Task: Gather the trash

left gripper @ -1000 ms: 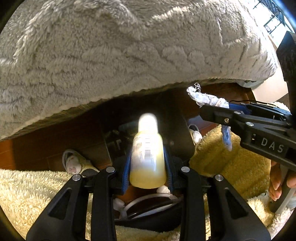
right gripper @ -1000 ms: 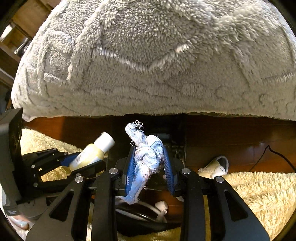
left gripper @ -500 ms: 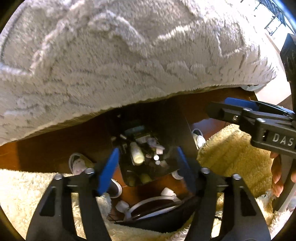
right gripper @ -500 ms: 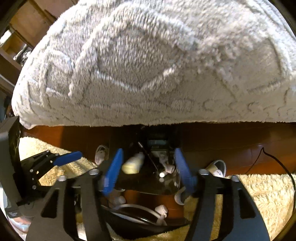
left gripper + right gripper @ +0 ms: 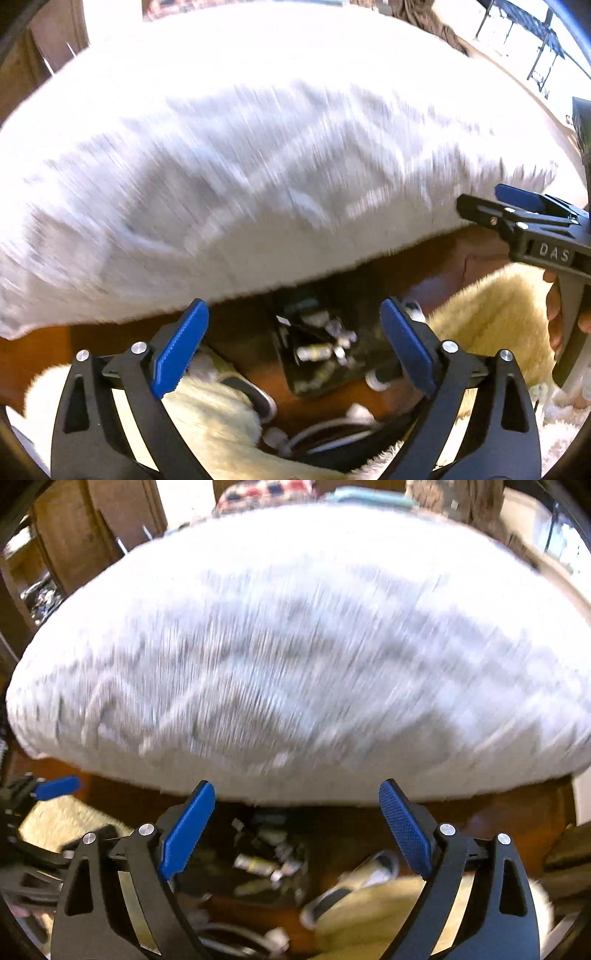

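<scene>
A black trash bin (image 5: 321,380) stands on the wooden floor below both grippers, with a small yellowish bottle (image 5: 314,352) and other scraps inside; it also shows in the right wrist view (image 5: 266,864). My left gripper (image 5: 295,347) is open and empty above the bin. My right gripper (image 5: 297,830) is open and empty too; it shows from the side in the left wrist view (image 5: 517,206). The left gripper's blue pad shows at the left edge of the right wrist view (image 5: 59,786). Both views are motion-blurred.
A large grey fluffy blanket (image 5: 258,166) covers a bed that fills the upper view. A cream shaggy rug (image 5: 491,314) lies on the floor. Slippers (image 5: 354,882) and a white cable (image 5: 325,435) lie near the bin.
Both grippers opened and dropped the bottle and the rag into the bin. Both have since risen and tilted up, so more of the bed shows.
</scene>
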`<action>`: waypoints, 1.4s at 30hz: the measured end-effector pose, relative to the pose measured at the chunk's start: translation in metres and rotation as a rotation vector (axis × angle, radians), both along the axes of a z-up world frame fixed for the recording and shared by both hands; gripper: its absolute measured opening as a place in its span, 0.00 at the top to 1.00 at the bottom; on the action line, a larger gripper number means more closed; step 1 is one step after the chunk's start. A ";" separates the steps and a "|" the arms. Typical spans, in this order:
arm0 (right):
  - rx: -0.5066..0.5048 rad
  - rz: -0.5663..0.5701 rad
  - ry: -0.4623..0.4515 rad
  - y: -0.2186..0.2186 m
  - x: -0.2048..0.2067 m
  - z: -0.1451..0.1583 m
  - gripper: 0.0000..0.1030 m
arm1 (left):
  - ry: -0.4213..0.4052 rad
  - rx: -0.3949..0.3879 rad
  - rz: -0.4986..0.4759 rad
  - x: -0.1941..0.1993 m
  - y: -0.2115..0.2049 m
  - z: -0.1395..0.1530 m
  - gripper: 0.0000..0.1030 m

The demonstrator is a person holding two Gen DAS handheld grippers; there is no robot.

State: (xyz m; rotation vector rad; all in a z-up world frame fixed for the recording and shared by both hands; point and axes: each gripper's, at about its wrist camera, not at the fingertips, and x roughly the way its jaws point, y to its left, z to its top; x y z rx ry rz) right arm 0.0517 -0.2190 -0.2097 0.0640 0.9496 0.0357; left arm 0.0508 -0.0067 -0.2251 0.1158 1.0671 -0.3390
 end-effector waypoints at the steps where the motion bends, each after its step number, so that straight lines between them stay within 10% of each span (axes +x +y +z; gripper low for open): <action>1: -0.017 -0.011 -0.037 -0.004 0.001 0.012 0.12 | -0.026 -0.001 0.010 0.001 0.003 0.009 0.10; 23: -0.053 -0.186 -0.493 -0.038 -0.060 0.185 0.03 | -0.553 -0.025 0.241 -0.018 0.046 0.214 0.08; 42: -0.062 -0.247 -0.592 -0.031 -0.098 0.210 0.03 | -0.643 -0.056 0.264 -0.057 0.044 0.243 0.08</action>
